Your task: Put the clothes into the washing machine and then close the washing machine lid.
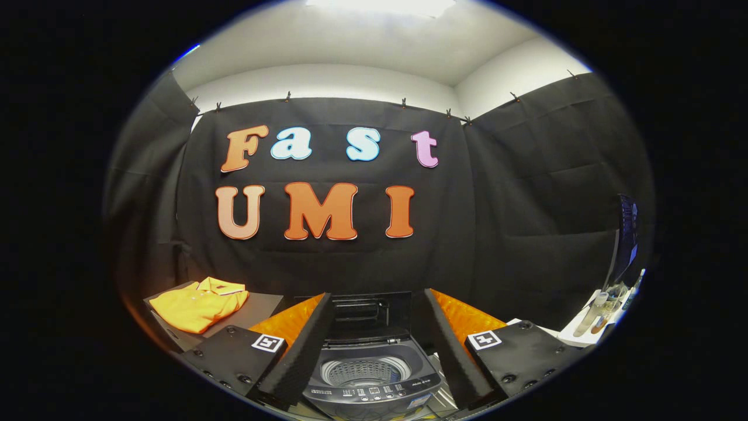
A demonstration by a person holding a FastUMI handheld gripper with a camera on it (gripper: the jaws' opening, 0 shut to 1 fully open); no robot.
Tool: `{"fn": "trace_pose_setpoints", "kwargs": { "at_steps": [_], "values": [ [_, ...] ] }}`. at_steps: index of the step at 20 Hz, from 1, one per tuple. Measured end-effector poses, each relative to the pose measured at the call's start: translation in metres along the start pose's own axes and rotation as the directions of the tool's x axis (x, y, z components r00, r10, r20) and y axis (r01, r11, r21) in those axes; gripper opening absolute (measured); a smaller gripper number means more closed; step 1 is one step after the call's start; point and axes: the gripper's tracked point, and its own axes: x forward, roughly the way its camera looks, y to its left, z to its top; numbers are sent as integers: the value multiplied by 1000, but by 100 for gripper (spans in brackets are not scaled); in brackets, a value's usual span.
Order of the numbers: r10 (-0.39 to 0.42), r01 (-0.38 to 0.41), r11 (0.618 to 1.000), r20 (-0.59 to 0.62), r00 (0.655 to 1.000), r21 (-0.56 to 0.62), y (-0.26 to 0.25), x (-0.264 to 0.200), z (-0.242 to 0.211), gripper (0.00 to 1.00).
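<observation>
The gripper (374,351) hangs with its two black fingers (301,356) spread wide apart, nothing held between them and neither pad touching anything. Framed in the gap between the fingers stands the washing machine (371,383), a small grey top-loader seen from above and in front; its lid (361,313) is raised and stands upright at the back edge of the machine, against the black cloth wall. The drum (364,371) is open to view — a pale, perforated ring with no cloth visible in it — and a control panel (374,390) with small buttons runs along the machine's front edge, nearest the fingers. The clothes are a single folded orange-yellow polo shirt (197,304), collar uppermost, lying on a dark grey side table (264,304) that stands to the left of the machine, beyond the left finger and well apart from it; the shirt sits toward that table's left edge, leaving the right part of the top bare. Orange padding on the gripper body shows just behind each finger. Off to the right, beyond the right finger, a white shelf (575,336) carries a few slim bottles (602,310), and a dark monitor (624,240) stands edge-on above them — its screen cannot be made out.
</observation>
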Motion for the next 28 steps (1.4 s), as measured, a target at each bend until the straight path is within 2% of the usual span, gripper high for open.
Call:
{"fn": "trace_pose_setpoints", "kwargs": {
  "at_steps": [4, 9, 12, 15, 18, 22, 26, 28],
  "values": [
    [-59, 58, 998, 67, 996, 26, -12, -3, 19, 98],
    [-60, 74, 990, 117, 991, -117, 1, -12, 35, 98],
    [-27, 38, 995, 120, 992, -90, 22, -11, 39, 98],
    [-27, 23, 999, 132, 991, 32, 41, -8, 45, 98],
    [96, -100, 993, 75, 993, 56, 97, -4, 30, 98],
    [185, -188, 981, 55, 981, 54, 155, 4, 30, 98],
    [307, -306, 947, 1, 952, 98, 235, 21, 27, 98],
    [379, -369, 919, -50, 924, 135, 286, 29, 17, 98]
  ]
}}
